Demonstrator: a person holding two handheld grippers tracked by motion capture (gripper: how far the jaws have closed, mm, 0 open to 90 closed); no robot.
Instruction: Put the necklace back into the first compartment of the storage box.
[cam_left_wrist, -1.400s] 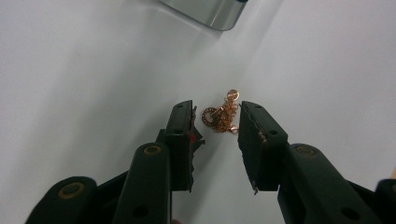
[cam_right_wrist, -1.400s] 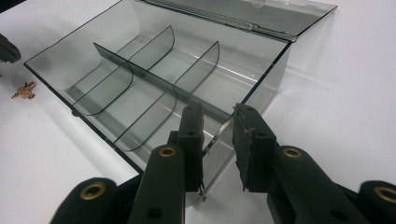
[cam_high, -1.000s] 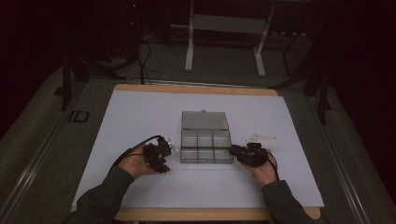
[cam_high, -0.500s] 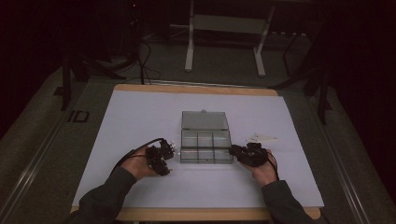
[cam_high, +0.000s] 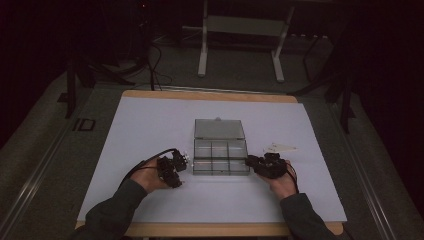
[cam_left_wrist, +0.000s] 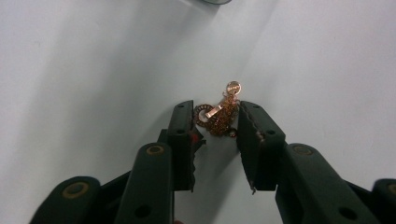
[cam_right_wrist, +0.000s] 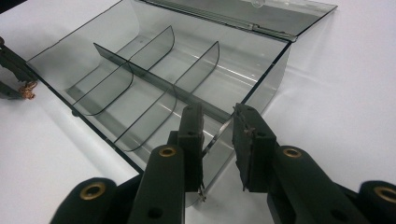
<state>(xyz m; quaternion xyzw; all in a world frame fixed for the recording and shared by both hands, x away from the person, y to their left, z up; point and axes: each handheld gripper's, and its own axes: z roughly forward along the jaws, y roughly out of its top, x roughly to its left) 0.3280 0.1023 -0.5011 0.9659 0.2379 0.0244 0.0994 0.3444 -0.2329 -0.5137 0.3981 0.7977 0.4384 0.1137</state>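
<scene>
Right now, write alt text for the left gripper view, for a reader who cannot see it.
A small heap of rose-gold chain jewellery lies on a white table, between the tips of the left gripper. Its two black jaws rise from the bottom edge and have just been closing around the heap, with a slight gap visible at each side.

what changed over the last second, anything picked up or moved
The left gripper has just been closing its jaws around the small rose-gold chain on the white table cover; whether the pads already press on the chain is hard to tell. Both hands stayed where they were. The right gripper kept its place at the corner wall of the open clear divided box, which has not shifted.
</scene>
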